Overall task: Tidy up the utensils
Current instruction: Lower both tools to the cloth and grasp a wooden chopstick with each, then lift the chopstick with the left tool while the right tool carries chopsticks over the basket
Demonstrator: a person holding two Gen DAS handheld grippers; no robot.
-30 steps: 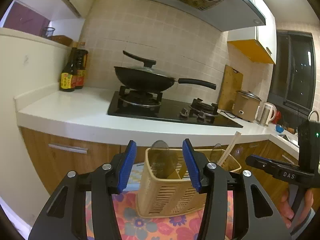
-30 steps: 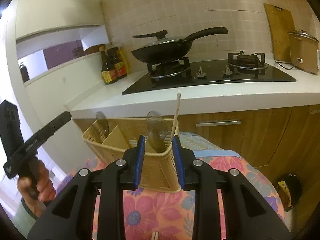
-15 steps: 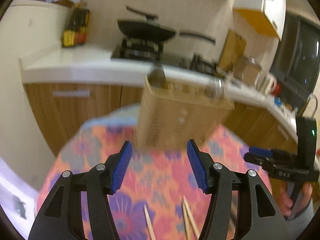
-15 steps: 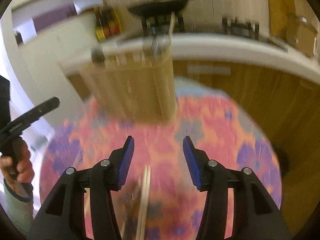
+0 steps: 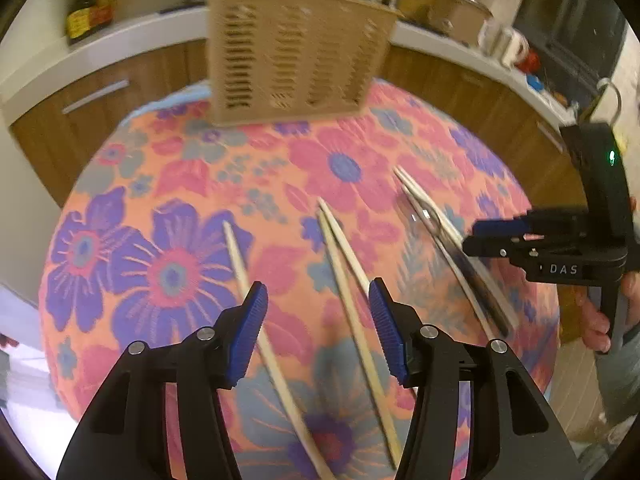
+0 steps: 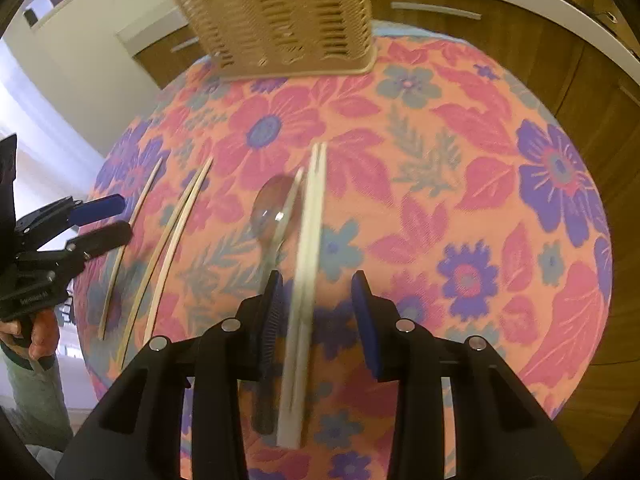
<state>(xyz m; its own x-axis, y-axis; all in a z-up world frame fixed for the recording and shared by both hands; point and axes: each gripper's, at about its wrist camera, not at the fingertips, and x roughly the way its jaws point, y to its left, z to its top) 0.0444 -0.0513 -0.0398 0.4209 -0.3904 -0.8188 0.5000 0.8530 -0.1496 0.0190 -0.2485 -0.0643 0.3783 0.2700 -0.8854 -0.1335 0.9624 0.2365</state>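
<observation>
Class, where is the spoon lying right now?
In the right wrist view the spoon lies on the floral tablecloth, just left of the pale chopstick pair, bowl toward the basket.

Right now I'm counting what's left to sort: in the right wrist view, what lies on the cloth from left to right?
Single chopstick → chopstick pair → spoon → pale chopstick pair.
</observation>
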